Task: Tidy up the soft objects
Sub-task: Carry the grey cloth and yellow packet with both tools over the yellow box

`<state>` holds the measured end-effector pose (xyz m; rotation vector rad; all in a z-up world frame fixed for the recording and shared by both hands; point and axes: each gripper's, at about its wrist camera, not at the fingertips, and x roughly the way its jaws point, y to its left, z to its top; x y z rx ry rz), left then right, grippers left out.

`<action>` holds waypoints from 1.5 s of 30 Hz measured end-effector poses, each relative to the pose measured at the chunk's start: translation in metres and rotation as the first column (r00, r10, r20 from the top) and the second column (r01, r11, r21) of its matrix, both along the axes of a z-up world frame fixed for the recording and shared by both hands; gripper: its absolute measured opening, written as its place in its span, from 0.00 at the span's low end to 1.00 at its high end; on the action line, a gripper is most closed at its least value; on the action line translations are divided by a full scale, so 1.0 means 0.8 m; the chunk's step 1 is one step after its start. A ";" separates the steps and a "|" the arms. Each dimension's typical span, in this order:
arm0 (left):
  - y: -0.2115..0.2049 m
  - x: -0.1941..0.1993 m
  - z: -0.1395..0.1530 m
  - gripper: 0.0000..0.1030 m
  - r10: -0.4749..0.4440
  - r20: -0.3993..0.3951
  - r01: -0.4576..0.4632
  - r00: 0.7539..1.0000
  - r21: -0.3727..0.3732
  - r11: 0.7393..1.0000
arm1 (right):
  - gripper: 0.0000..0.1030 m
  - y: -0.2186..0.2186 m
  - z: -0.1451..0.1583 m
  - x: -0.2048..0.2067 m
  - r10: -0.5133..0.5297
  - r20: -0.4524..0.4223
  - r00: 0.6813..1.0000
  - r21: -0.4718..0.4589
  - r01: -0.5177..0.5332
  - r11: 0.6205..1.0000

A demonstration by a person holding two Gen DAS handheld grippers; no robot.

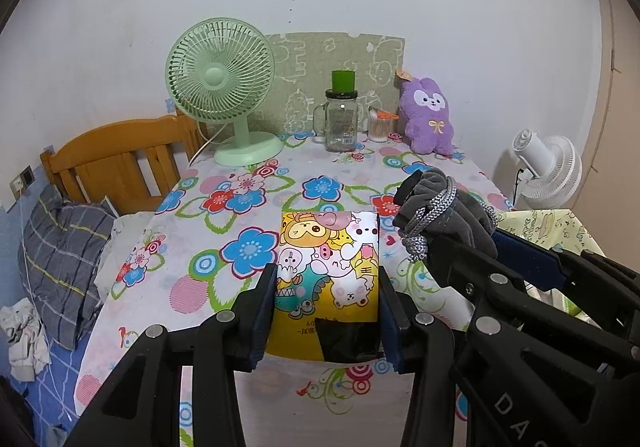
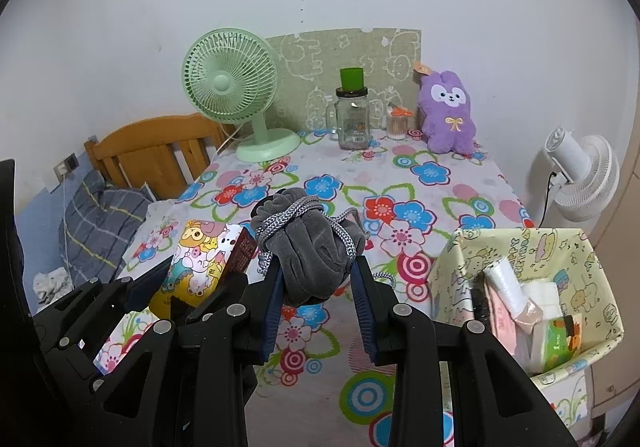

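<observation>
Between your right tool's [image 2: 322, 301] pads sits the grey drawstring pouch [image 2: 310, 249], clamped; your left tool [image 1: 328, 311] grips the cartoon-printed box [image 1: 328, 267]. You're mid-carry: next, swing right toward the yellow fabric bin [image 2: 592, 267] and release inside.

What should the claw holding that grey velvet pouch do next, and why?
Probably carry the grey velvet drawstring pouch rightward over the pale yellow fabric bin and let go. The right claw grips it above the tablecloth, and the bin, already holding packets, stands open beside it.
</observation>
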<state>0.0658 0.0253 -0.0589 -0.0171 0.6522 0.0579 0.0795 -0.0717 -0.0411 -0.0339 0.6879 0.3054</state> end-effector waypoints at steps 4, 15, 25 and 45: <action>-0.012 0.002 0.003 0.45 -0.011 0.005 0.011 1.000 0.006 1.000 | 0.35 -0.012 0.004 -0.001 -0.010 0.006 1.000 0.006 0.010 1.000; -0.052 0.011 0.011 0.45 -0.048 0.017 0.048 0.999 0.006 0.999 | 0.35 -0.053 0.015 0.005 -0.043 0.020 0.999 0.008 0.042 0.999; -0.089 0.021 0.015 0.45 -0.089 0.020 0.089 0.996 0.006 0.996 | 0.35 -0.087 0.017 0.011 -0.087 0.026 0.996 0.005 0.086 0.996; -0.160 0.033 0.022 0.45 -0.194 0.040 0.194 0.980 0.014 0.981 | 0.35 -0.157 0.024 0.011 -0.196 0.051 0.979 0.017 0.196 0.981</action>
